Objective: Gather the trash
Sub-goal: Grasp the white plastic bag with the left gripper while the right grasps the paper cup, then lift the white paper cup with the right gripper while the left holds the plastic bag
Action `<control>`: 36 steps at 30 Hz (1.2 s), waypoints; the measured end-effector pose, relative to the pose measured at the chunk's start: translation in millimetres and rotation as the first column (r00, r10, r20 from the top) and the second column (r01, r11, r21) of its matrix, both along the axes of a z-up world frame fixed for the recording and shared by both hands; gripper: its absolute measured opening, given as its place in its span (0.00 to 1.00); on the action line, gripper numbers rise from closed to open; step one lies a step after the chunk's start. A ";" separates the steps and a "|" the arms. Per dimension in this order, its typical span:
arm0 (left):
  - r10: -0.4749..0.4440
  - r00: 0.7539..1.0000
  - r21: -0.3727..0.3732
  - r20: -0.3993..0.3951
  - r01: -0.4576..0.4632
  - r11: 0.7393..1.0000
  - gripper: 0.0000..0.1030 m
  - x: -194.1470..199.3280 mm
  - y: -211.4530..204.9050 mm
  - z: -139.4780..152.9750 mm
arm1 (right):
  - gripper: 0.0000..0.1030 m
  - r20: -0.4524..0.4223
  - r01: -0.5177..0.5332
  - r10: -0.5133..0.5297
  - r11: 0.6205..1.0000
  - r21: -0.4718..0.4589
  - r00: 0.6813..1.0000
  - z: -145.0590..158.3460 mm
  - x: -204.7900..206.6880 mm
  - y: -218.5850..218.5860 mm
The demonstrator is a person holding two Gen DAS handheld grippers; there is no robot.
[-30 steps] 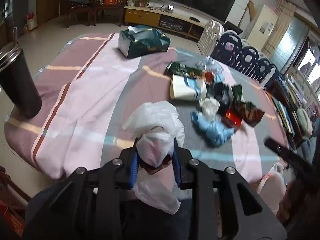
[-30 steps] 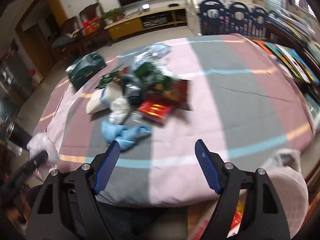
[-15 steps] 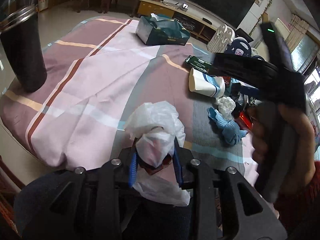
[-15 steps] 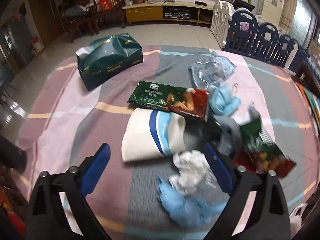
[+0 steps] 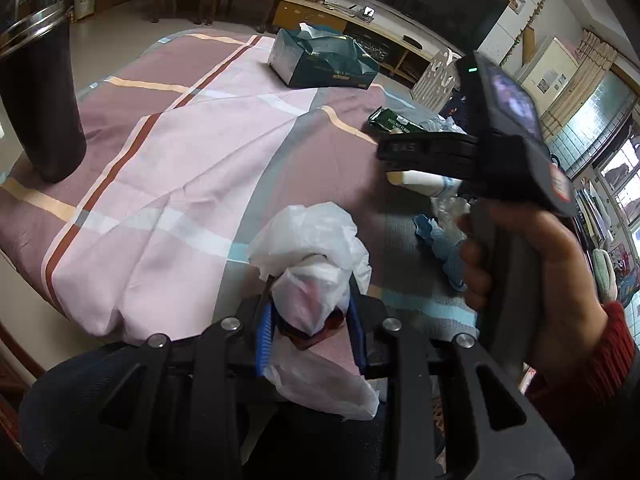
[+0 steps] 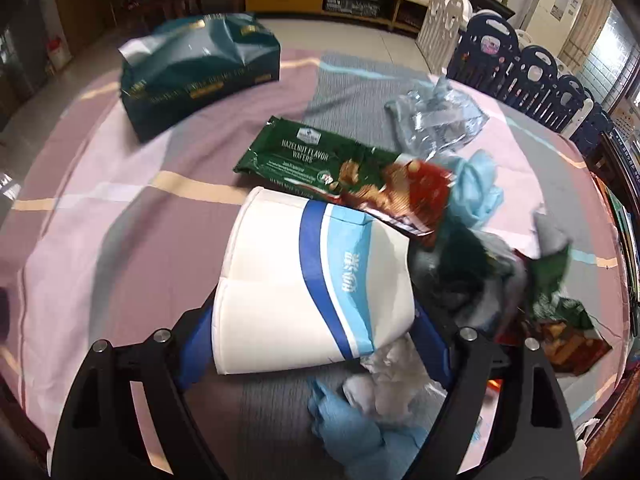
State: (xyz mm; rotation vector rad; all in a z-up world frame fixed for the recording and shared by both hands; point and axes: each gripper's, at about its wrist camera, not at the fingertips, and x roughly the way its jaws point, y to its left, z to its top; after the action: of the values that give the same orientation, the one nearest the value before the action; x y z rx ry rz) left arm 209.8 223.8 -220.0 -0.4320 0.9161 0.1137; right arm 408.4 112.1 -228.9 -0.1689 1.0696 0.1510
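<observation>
My left gripper [image 5: 311, 320] is shut on a white plastic trash bag [image 5: 316, 248] and holds it at the near edge of the table. My right gripper [image 6: 316, 328] is open, with its blue fingers on either side of a flattened white and blue paper cup [image 6: 304, 280] that lies on the cloth. The cup also shows in the left wrist view [image 5: 424, 180], partly hidden by the right gripper's body [image 5: 492, 152]. Around the cup lie a green wafer wrapper [image 6: 320, 160], a blue glove [image 6: 352, 432], crumpled white tissue [image 6: 384, 384] and other wrappers [image 6: 560, 332].
A dark green tissue box [image 6: 200, 72] stands at the far side of the striped tablecloth [image 5: 180, 152]. A tall black tumbler [image 5: 36, 96] stands at the table's left edge. A crumpled clear plastic bag [image 6: 436, 120] lies behind the wrappers. Blue and white fence panels [image 6: 520, 64] stand beyond the table.
My right gripper has moved forward and down over the trash pile until its open fingers straddle the paper cup. My left gripper has kept its hold on the bag and shifted slightly.
</observation>
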 end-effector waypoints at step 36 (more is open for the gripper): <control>-0.031 0.998 0.073 0.050 0.027 0.997 0.31 -3.9 -17.1 3.6 | 0.81 0.122 0.081 -0.095 0.990 0.112 0.988 68.9 -182.3 -137.1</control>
State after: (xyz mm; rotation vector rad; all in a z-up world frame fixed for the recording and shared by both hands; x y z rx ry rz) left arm 205.9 206.8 -216.3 -0.3529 0.8645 0.1085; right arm 226.1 -25.0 -160.0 -0.0344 0.9380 0.1155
